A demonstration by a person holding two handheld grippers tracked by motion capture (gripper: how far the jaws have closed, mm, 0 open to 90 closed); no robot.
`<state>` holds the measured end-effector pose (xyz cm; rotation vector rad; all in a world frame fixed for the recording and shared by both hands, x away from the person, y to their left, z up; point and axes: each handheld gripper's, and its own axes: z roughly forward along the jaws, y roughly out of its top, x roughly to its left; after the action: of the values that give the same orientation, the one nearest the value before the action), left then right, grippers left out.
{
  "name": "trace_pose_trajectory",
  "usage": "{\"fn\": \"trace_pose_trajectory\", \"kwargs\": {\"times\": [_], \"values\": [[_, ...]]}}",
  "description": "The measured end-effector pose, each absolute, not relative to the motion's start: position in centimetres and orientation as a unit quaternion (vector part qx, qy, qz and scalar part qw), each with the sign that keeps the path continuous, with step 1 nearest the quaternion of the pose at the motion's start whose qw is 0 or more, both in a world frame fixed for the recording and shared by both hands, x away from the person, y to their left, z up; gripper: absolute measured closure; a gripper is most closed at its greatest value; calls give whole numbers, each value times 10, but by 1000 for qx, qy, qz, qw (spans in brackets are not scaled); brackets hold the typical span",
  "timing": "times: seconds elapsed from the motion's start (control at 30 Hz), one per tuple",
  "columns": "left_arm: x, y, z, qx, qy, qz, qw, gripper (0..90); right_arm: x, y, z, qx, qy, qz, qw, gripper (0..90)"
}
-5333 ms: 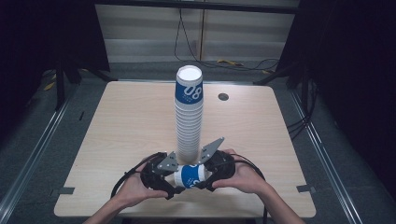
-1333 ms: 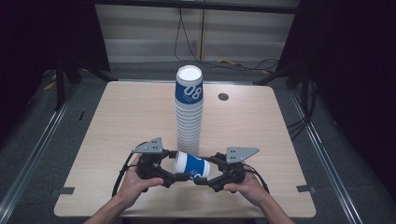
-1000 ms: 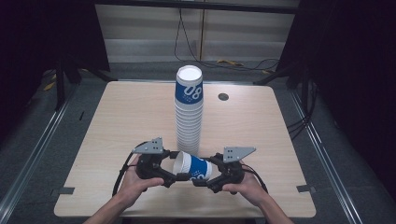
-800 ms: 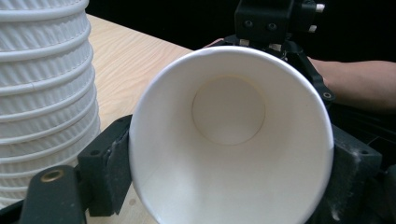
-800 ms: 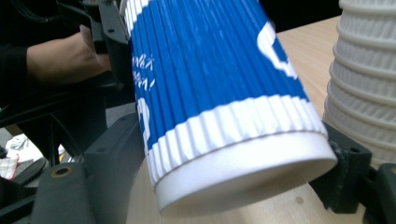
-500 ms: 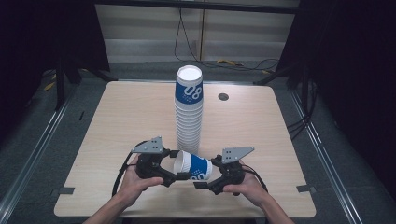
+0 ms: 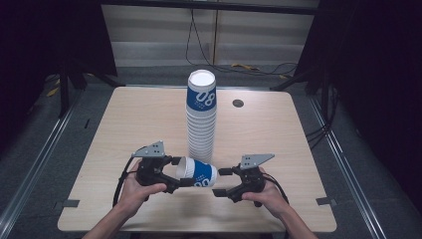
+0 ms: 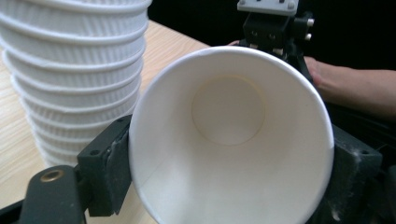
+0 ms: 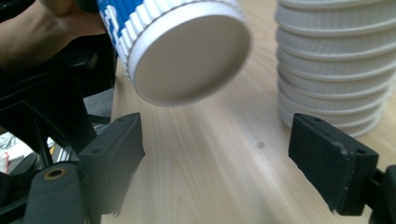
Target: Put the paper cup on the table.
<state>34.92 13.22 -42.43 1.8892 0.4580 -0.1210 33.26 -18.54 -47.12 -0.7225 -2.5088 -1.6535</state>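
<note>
A tall stack of white ribbed paper cups (image 7: 201,117) with a blue-banded top cup stands mid-table. In front of it a single blue and white cup (image 7: 197,173) lies on its side in the air, and my left gripper (image 7: 181,172) is shut on its rim. In the left gripper view the cup's open mouth (image 8: 229,140) faces the camera between the two pads. My right gripper (image 7: 219,181) has just been opening its jaws. They stand wide apart with nothing between them, and the cup's base (image 9: 187,56) hangs untouched just beyond the right gripper's (image 9: 223,158) tips.
The stack (image 9: 336,60) rises close to the right jaw in the right gripper view. A small dark round disc (image 7: 238,103) lies on the wooden table (image 7: 124,124) at the back right. Cables run over the floor behind.
The right gripper has let go of the cup's base and its jaws have spread. The left gripper still holds the cup in about the same place.
</note>
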Motion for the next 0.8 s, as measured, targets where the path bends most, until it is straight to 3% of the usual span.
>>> {"fn": "trace_pose_trajectory", "kwargs": {"times": [0.8], "values": [[353,187,-405,826,259,16,501,175,338,-201,-463,-314,-797,-510,-78,151]]}}
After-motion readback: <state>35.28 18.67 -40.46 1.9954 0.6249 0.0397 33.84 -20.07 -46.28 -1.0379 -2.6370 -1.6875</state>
